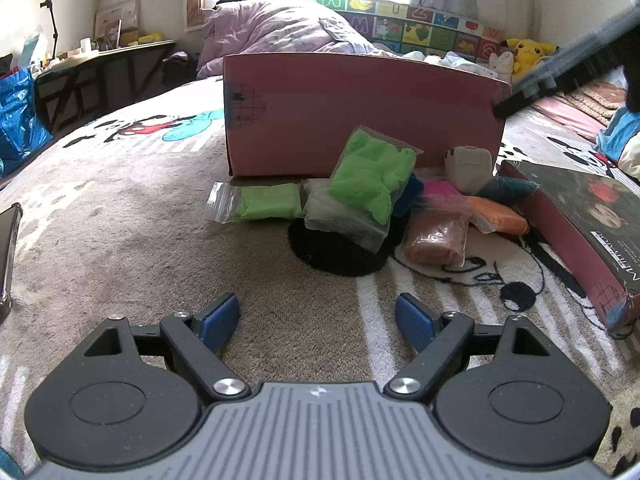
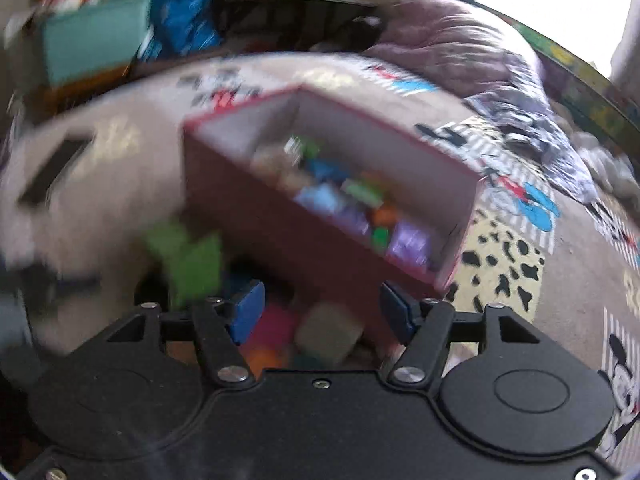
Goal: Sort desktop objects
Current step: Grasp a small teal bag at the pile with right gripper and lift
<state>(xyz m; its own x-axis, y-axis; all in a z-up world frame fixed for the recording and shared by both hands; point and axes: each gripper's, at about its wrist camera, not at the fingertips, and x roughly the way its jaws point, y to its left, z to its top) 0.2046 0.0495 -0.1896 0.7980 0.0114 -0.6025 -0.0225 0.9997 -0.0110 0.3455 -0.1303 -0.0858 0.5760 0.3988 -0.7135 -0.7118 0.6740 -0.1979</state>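
A pile of clay bags lies before a pink box [image 1: 360, 116]: a large green bag [image 1: 370, 178], a small green bag [image 1: 266, 202], a brown bag [image 1: 436, 236], an orange bag [image 1: 496, 216], a pink bag [image 1: 440, 192] and a beige plastic case [image 1: 468, 168]. My left gripper [image 1: 318, 320] is open and empty, low over the rug, short of the pile. My right gripper [image 2: 322, 312] is open and empty above the pile; its view is blurred. The open box [image 2: 456, 184] holds several colourful items [image 2: 352, 208]. The green bag [image 2: 192, 264] and the beige case [image 2: 328, 334] lie below.
The box lid [image 1: 592, 220] lies at the right of the pile. A phone [image 1: 6, 256] lies at the left on the cartoon-print rug [image 1: 160, 220]. A blue bag [image 1: 18, 116] and a dark desk [image 1: 100, 72] stand at the far left. Bedding [image 1: 280, 32] lies behind the box.
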